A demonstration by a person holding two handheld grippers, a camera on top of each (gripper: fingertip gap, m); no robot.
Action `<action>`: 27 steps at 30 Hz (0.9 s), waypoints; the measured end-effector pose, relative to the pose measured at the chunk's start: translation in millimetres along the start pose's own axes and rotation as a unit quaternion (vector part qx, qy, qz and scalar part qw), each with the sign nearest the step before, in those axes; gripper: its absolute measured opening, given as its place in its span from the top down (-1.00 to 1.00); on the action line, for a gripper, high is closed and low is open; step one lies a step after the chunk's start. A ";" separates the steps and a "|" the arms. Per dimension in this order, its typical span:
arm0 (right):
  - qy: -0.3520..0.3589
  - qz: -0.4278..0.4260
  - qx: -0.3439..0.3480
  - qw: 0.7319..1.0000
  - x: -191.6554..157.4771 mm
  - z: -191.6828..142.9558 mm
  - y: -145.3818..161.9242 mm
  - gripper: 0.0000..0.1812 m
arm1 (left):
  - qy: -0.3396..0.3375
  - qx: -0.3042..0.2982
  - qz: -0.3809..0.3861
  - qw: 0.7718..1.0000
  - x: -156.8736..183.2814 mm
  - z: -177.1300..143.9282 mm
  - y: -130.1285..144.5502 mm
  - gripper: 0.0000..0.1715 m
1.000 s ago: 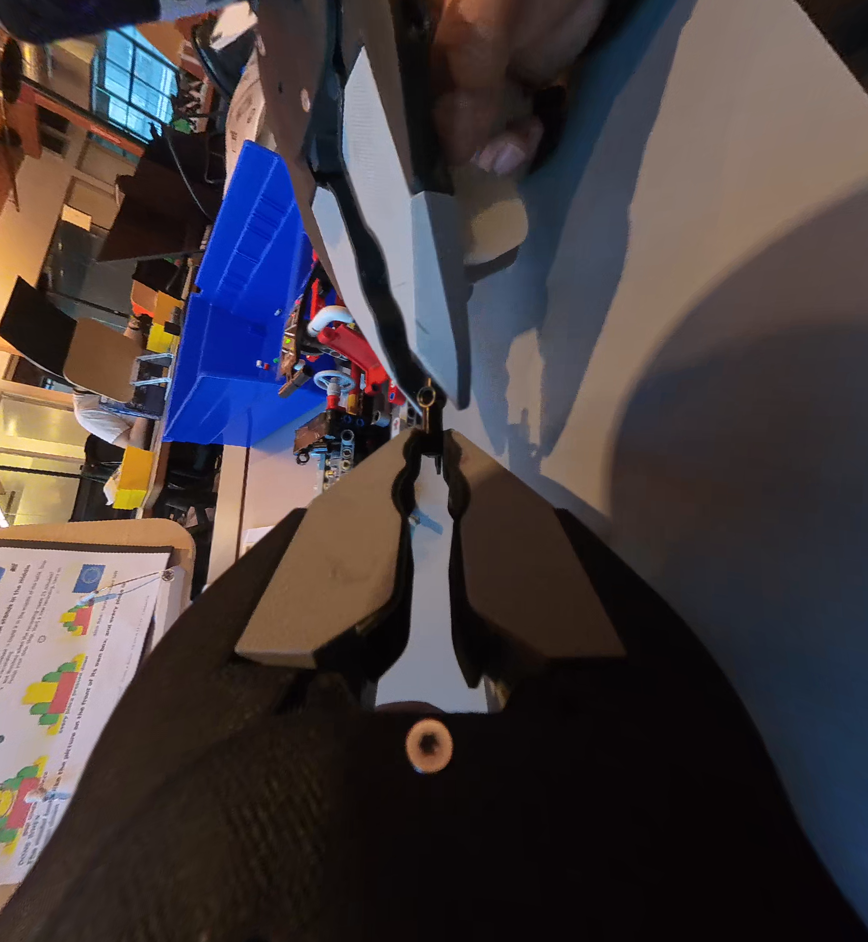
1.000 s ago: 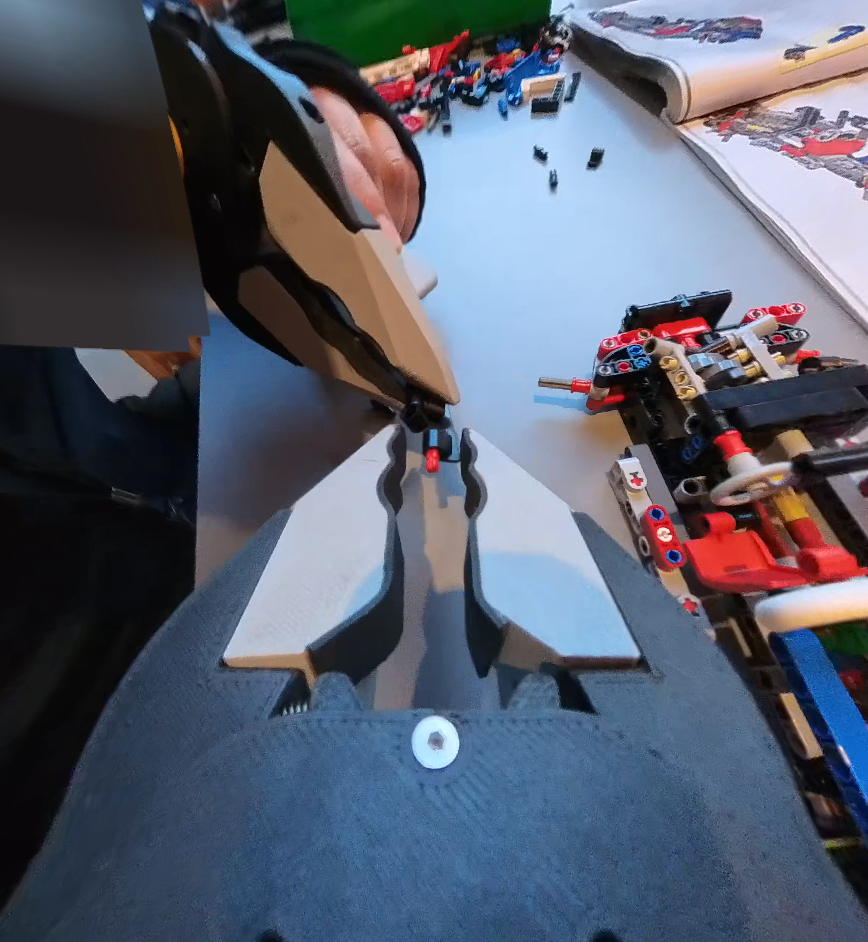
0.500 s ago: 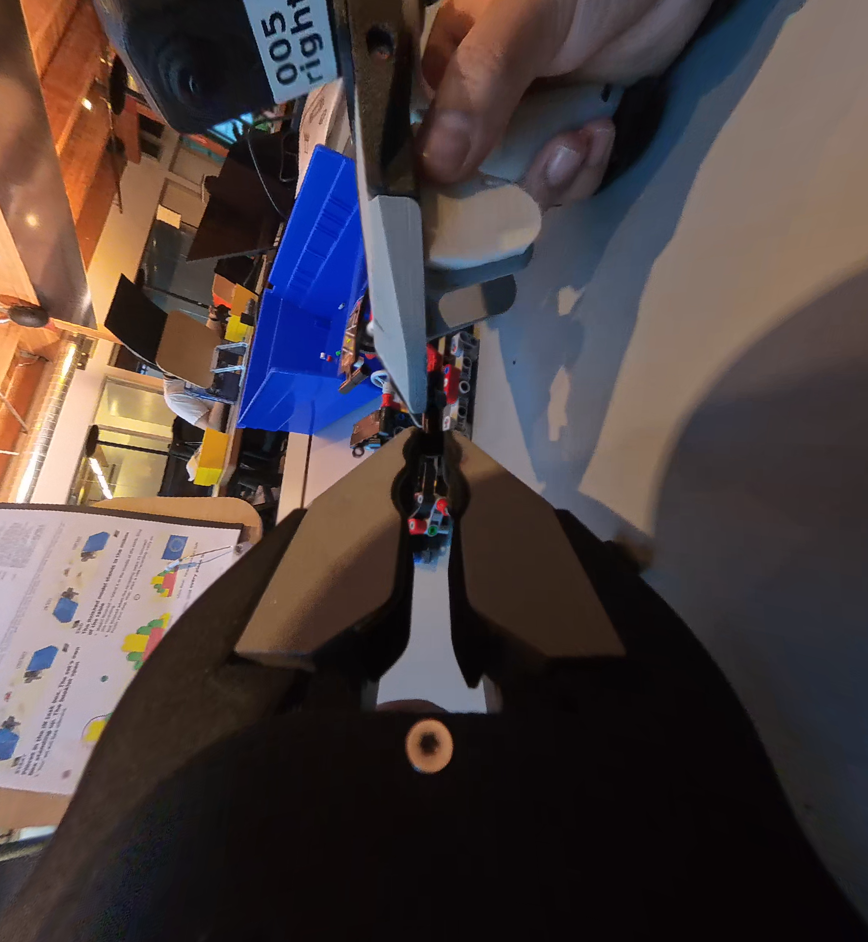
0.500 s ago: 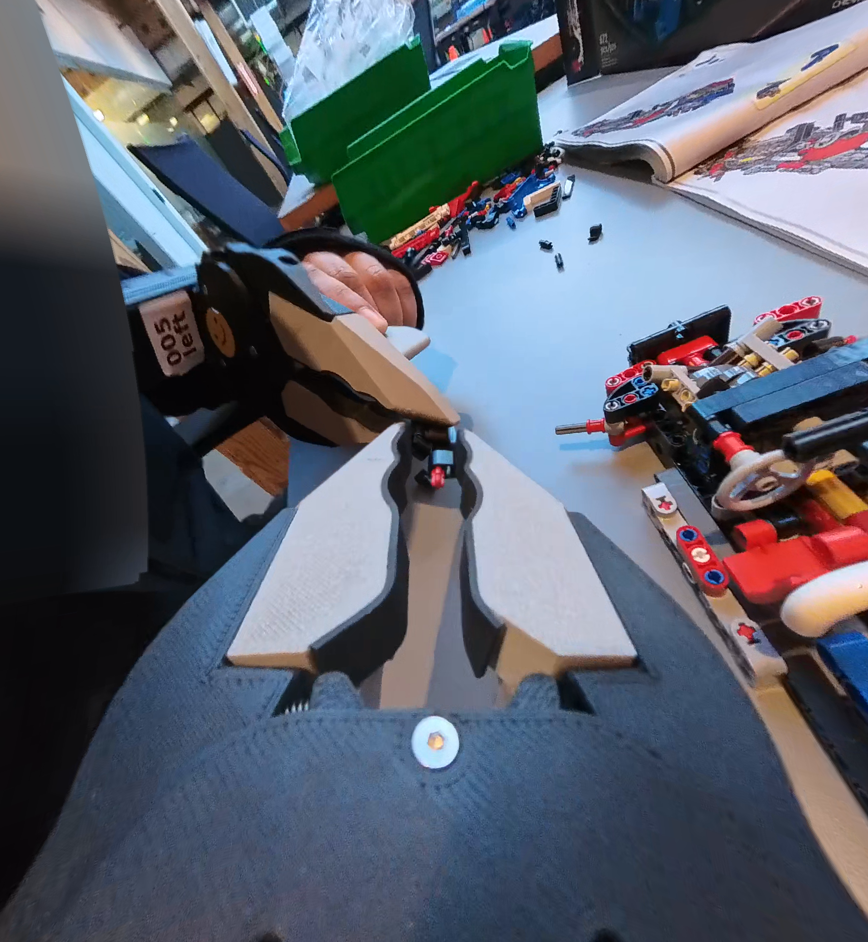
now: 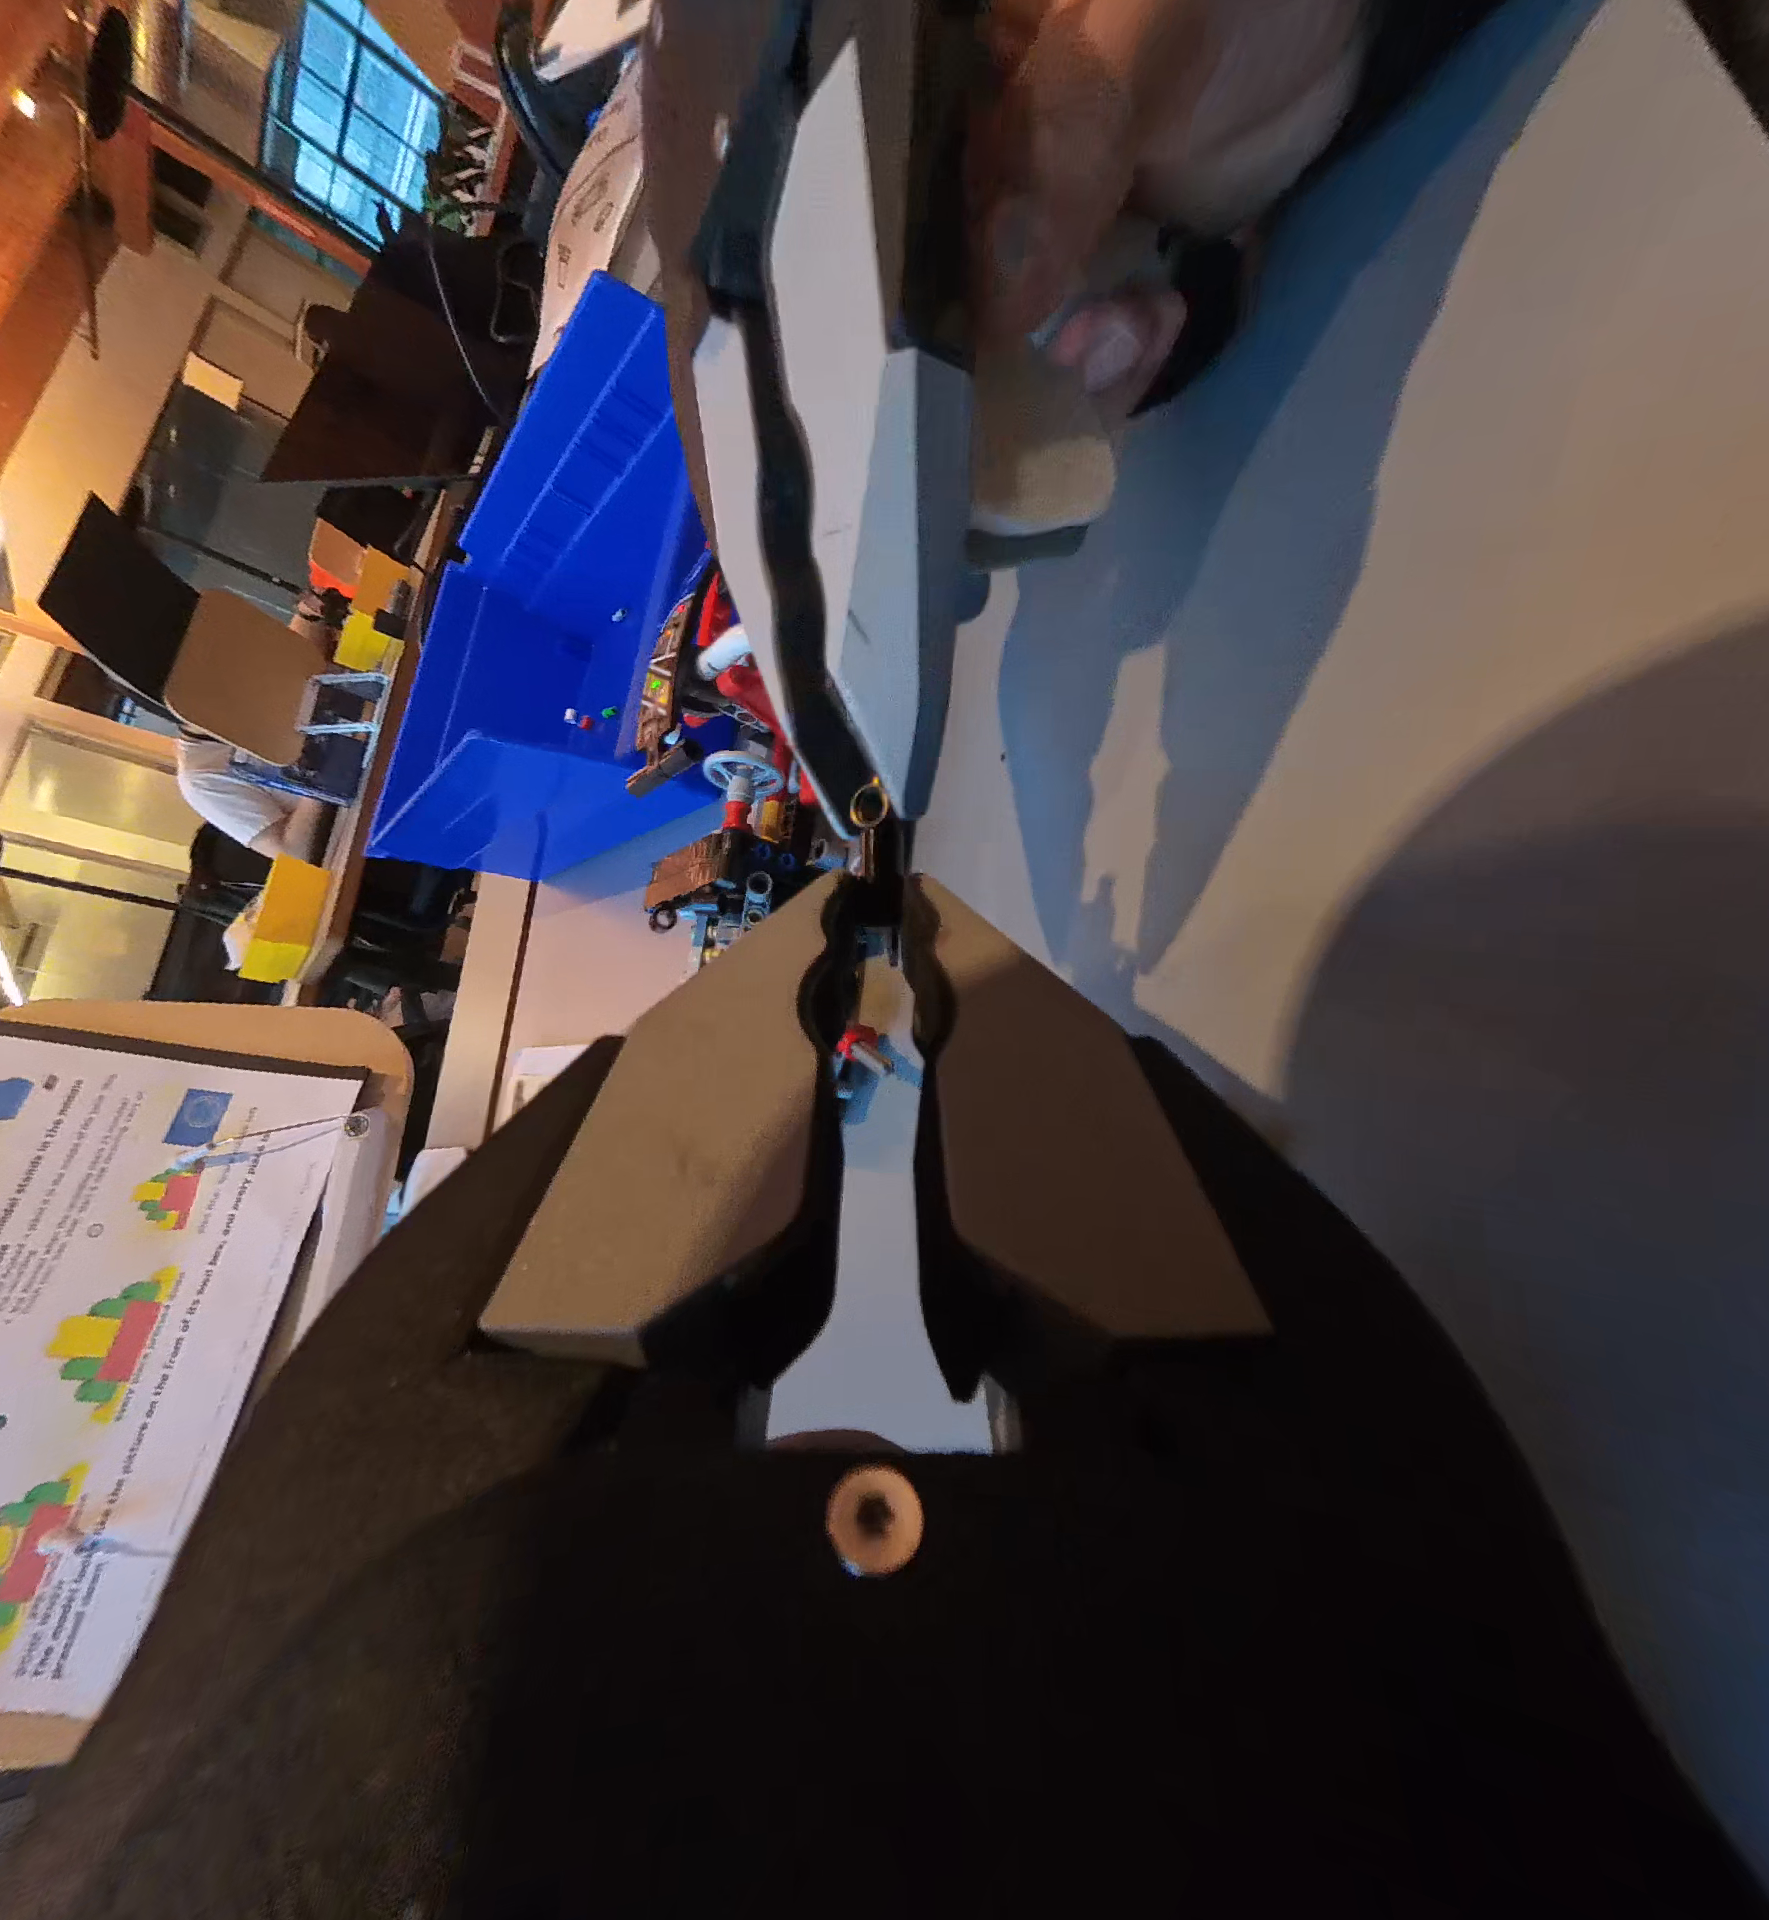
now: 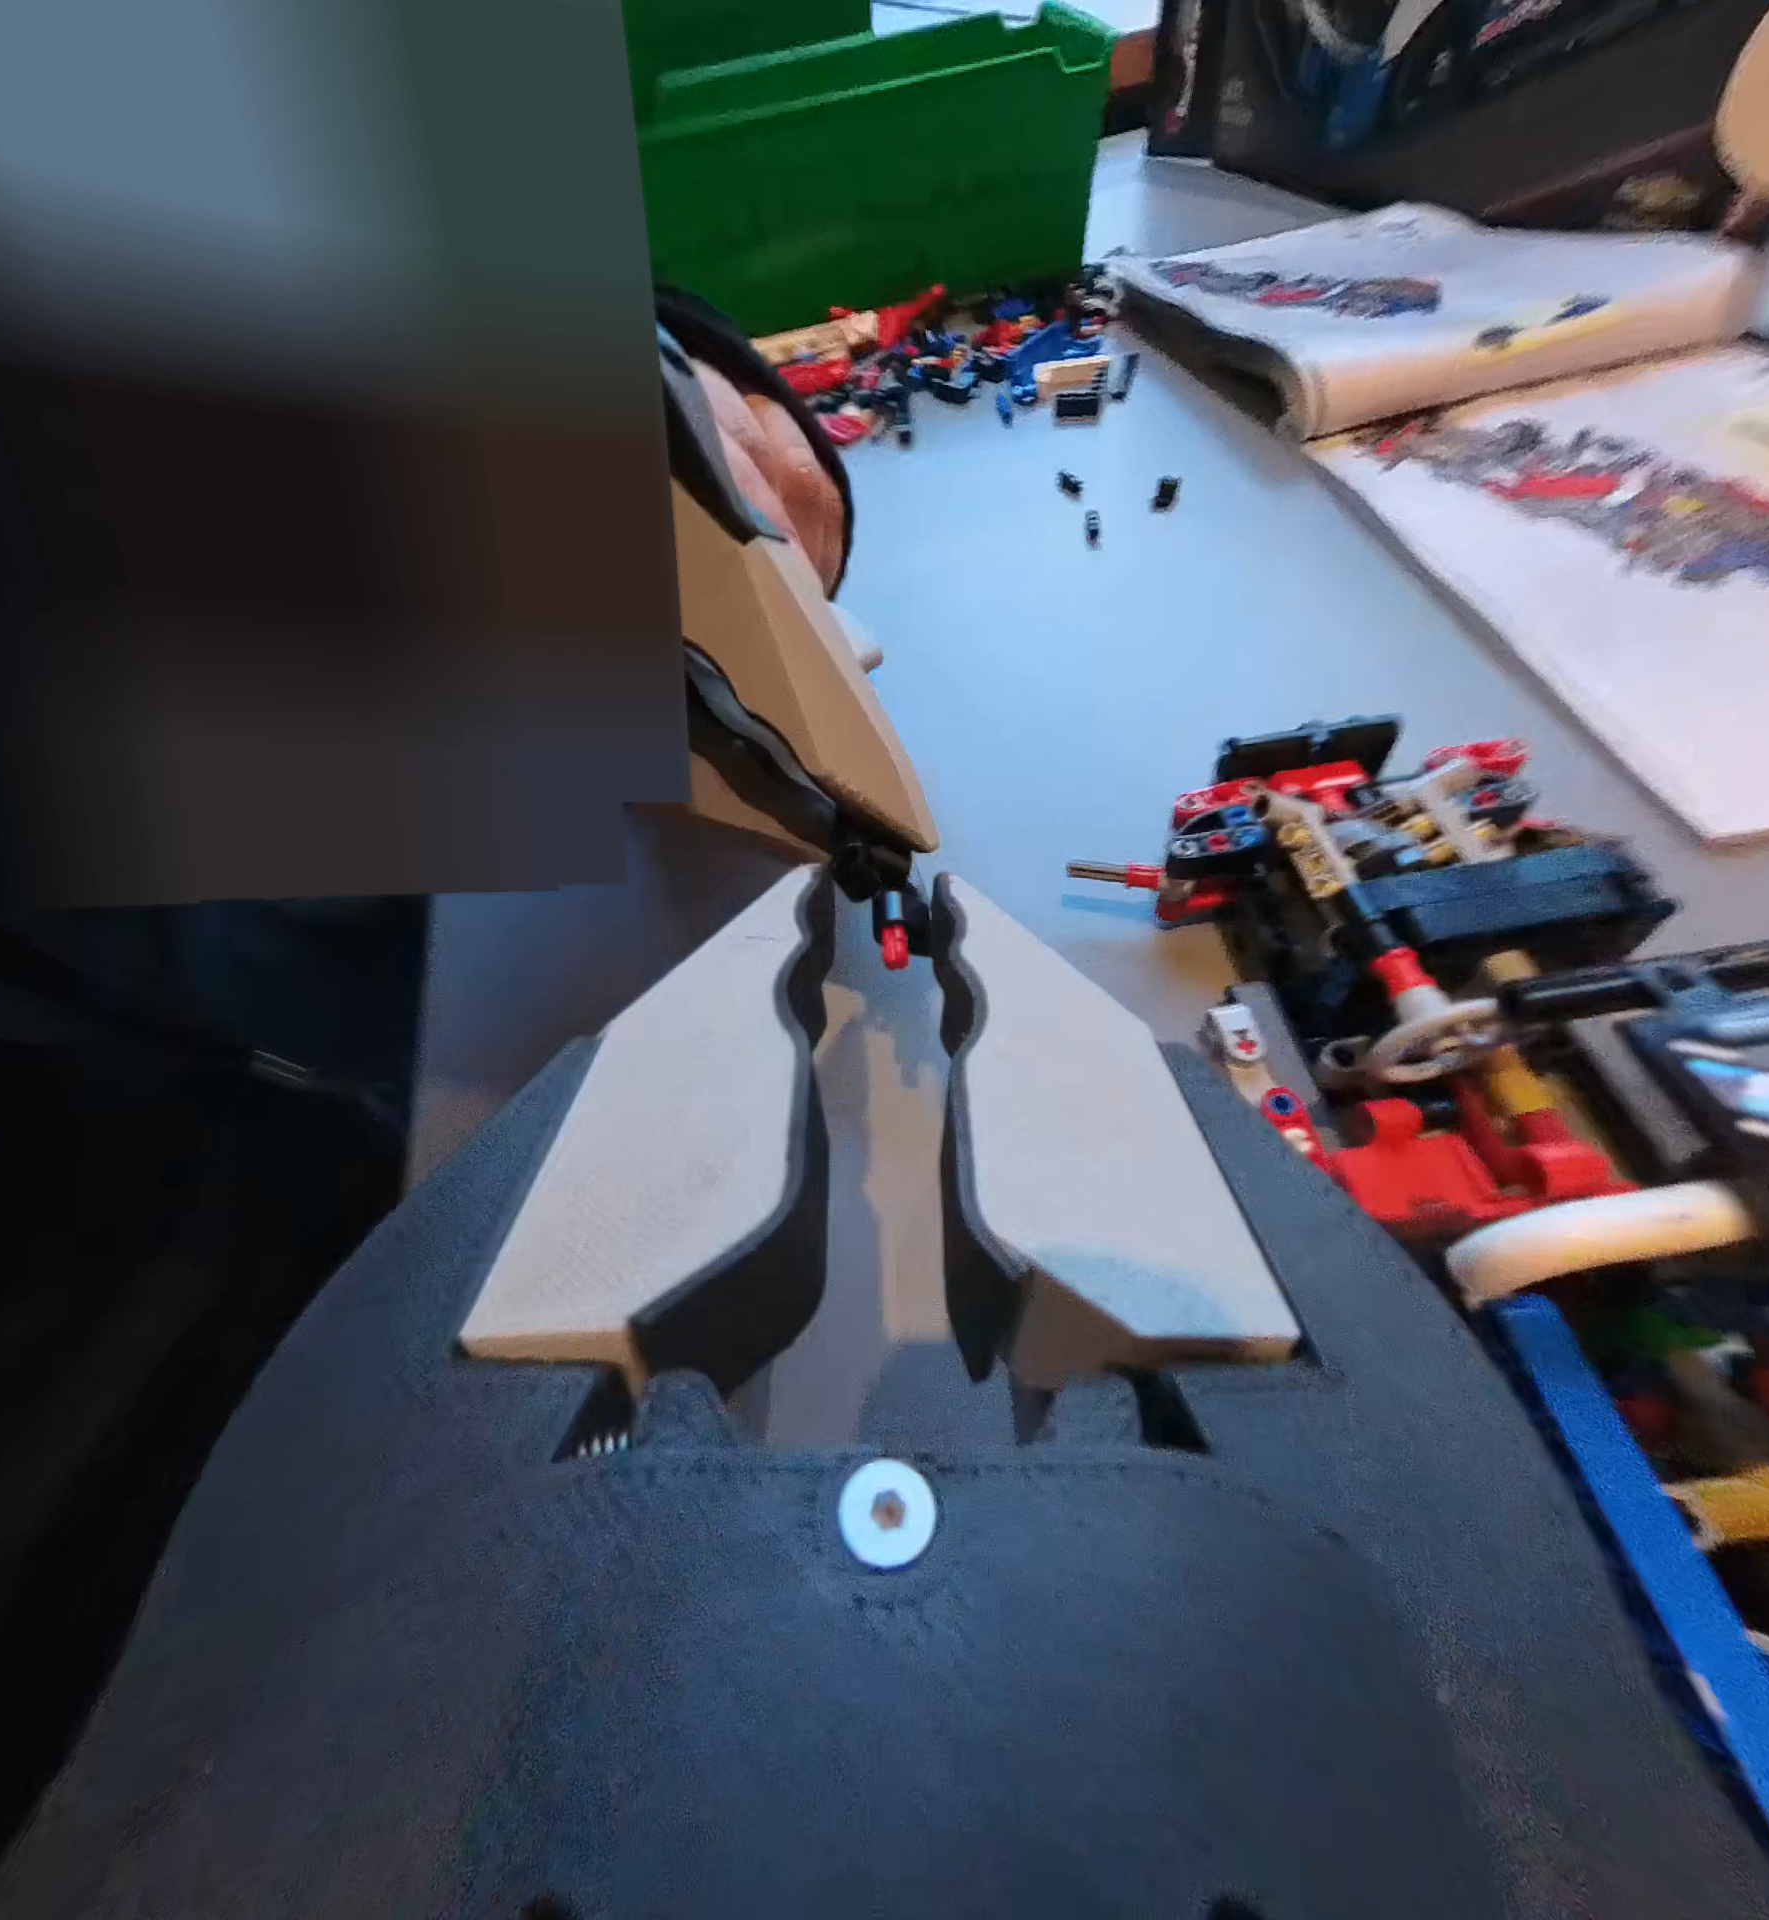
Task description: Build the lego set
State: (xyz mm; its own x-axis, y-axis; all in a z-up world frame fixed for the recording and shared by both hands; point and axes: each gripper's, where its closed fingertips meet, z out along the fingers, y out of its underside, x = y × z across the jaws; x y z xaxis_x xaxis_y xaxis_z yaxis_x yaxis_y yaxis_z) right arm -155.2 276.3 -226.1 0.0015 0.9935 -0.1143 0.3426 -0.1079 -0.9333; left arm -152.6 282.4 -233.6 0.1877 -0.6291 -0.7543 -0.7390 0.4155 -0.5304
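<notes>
**Grippers tip to tip over one small Lego piece**

Landmark: the half-built Lego car [image 6: 1482,966] on the grey table [image 6: 1119,665].

- Right gripper [image 6: 885,904]: fingers narrowly apart, a small black-and-red pin piece [image 6: 895,920] sits in the gap at the tips. Contact with the pads isn't resolvable, so can't tell if it's clamped or just bracketed. Position: left of the car, above bare table.
- Left gripper [image 5: 875,899]: fingers nearly together at the tips, a small dark part [image 5: 875,862] between them. Grip looks closed on it, but blur leaves this uncertain. From the right wrist view its tips [image 6: 864,852] touch or almost touch the pin piece, also left of the car.
- Loose parts pile [image 6: 963,353]: beyond the car, in front of the green bin [image 6: 859,177].
- Three small black pins [image 6: 1108,499]: between pile and car.
- Open instruction book [image 6: 1482,416]: beyond the car, right side.
- Blue bin [image 5: 547,665]: behind the car in the left wrist view.
- Printed brick sheet [image 5: 80,1351]: near edge of left wrist view, well apart from the car.
</notes>
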 end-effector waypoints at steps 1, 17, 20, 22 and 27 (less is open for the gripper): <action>0.014 -0.020 -0.003 1.000 1.0 0.0 -0.1 0.84 | 0.001 0.000 -0.001 1.000 -0.4 -0.1 0.6 0.96; -0.013 0.005 0.002 1.000 -4.1 5.4 1.3 0.85 | 0.011 -0.002 -0.010 1.000 3.4 1.0 -0.5 0.96; -0.030 0.034 0.011 0.999 -5.5 4.2 -1.3 0.86 | -0.002 -0.001 0.005 1.000 1.4 -0.3 -1.9 0.96; -0.050 0.075 0.021 0.996 -5.9 3.9 -4.0 0.88 | -0.017 -0.003 0.021 1.000 -1.2 -1.1 -2.3 0.95; -0.076 0.175 0.037 0.981 -2.6 6.3 -6.8 0.89 | -0.057 -0.028 0.093 0.994 -5.2 -1.0 1.7 0.96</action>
State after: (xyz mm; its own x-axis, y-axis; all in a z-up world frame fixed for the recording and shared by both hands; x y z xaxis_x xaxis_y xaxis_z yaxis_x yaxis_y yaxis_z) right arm -163.5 274.2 -221.6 -0.0355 0.8786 -0.4762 0.2773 -0.4491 -0.8494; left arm -155.5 285.7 -230.2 0.1150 -0.4645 -0.8781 -0.8017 0.4785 -0.3581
